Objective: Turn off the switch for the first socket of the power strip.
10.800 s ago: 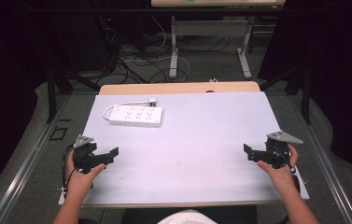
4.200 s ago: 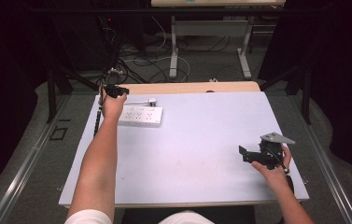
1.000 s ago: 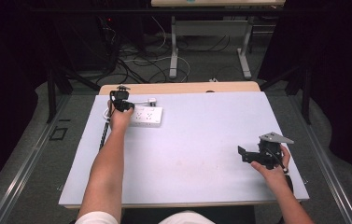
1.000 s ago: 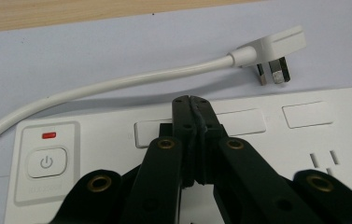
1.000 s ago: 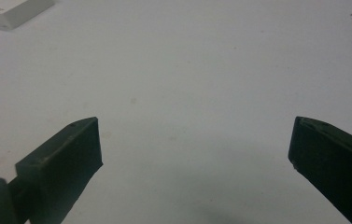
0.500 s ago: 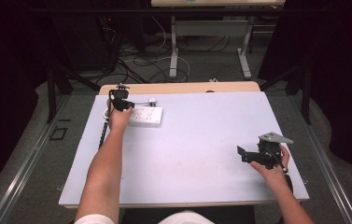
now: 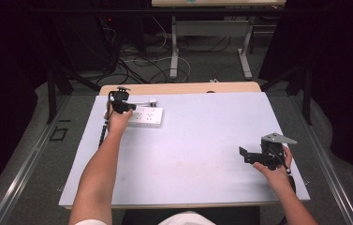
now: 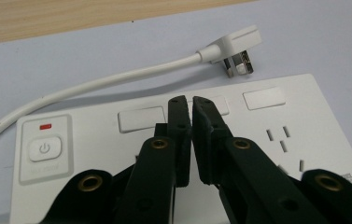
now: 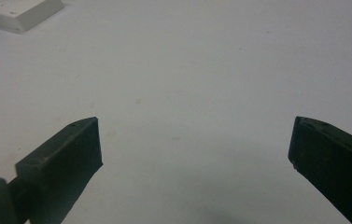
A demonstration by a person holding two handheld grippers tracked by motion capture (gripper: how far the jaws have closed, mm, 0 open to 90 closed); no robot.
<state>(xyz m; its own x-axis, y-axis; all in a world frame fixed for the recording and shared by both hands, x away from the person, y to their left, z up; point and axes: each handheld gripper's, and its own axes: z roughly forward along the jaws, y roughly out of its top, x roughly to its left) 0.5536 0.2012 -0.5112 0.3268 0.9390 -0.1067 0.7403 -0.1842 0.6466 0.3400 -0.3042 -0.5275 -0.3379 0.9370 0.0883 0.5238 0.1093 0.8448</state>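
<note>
There is 1 white power strip (image 7: 146, 116) on the pale table (image 7: 197, 178), lying in the upper left part of the high view near the table's far edge. Its 1 white cable (image 8: 94, 86) curves along the far side of the strip and ends in 1 white plug (image 8: 236, 49) that lies loose on the table, just beyond the strip at the upper right of the left gripper view. On the strip's top face that view shows 1 power button (image 8: 45, 149) with a small red mark above it at the lower left, 3 blank white rectangular covers in a row, and socket slots at the right.

There are 2 grippers, 1 in each hand. The left gripper (image 8: 186, 105) is over the middle of the strip, its arm reaching up the left side of the high view. Its 2 black jaws are drawn together with only a thin slit between them and nothing in that slit; the tips sit in front of the middle cover, and whether they touch the strip's surface cannot be told.

The right gripper (image 7: 245, 153) is at the lower right of the high view, over bare table and well apart from the strip. In the right gripper view its 2 jaws stand wide apart with bare table between them, holding nothing; a corner of the strip shows at that view's upper left.
</note>
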